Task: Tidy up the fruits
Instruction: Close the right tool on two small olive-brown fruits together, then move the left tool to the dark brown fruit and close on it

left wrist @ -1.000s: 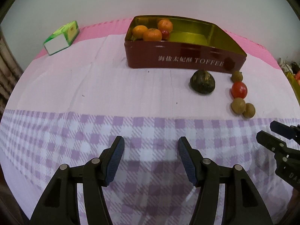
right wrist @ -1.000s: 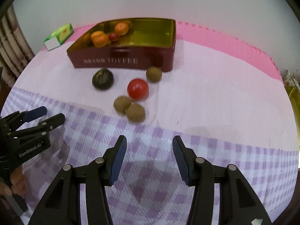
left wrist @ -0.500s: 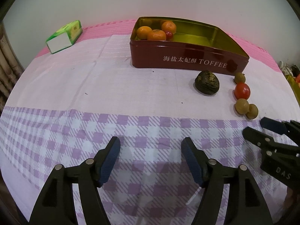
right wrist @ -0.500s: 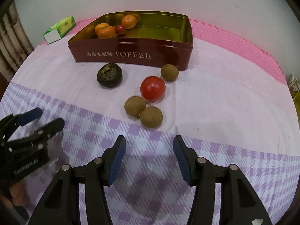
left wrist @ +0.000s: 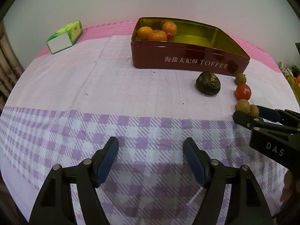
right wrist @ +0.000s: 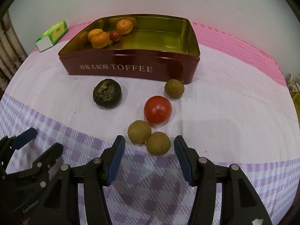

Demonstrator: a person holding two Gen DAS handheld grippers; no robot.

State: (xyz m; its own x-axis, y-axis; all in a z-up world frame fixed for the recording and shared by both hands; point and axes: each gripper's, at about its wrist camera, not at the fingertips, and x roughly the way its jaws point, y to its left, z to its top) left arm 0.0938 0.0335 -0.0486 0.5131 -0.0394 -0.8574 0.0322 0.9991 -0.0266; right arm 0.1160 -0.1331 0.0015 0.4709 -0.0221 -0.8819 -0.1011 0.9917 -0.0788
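Observation:
A dark red toffee tin (right wrist: 131,69) holds three oranges (right wrist: 100,39) and a small red fruit (right wrist: 114,35) in its left end. In front of it on the cloth lie a dark wrinkled fruit (right wrist: 107,94), a red tomato (right wrist: 157,109) and three brown round fruits (right wrist: 139,132). My right gripper (right wrist: 149,140) is open, and the nearest brown fruit (right wrist: 158,143) sits just at its fingertips, not pressed. My left gripper (left wrist: 151,142) hovers over bare checked cloth, its jaws opening with nothing between them. The right gripper (left wrist: 247,111) reaches in from that view's right edge.
A green and white carton (left wrist: 64,37) lies at the back left on the pink mat (left wrist: 112,28). A wall runs behind the table and a curtain (right wrist: 7,52) hangs at the left. A yellow container (right wrist: 297,101) shows at the right edge.
The right gripper has moved forward and a little down towards the loose fruits, which are now at its tips. The left gripper's jaws have widened while it stayed in place.

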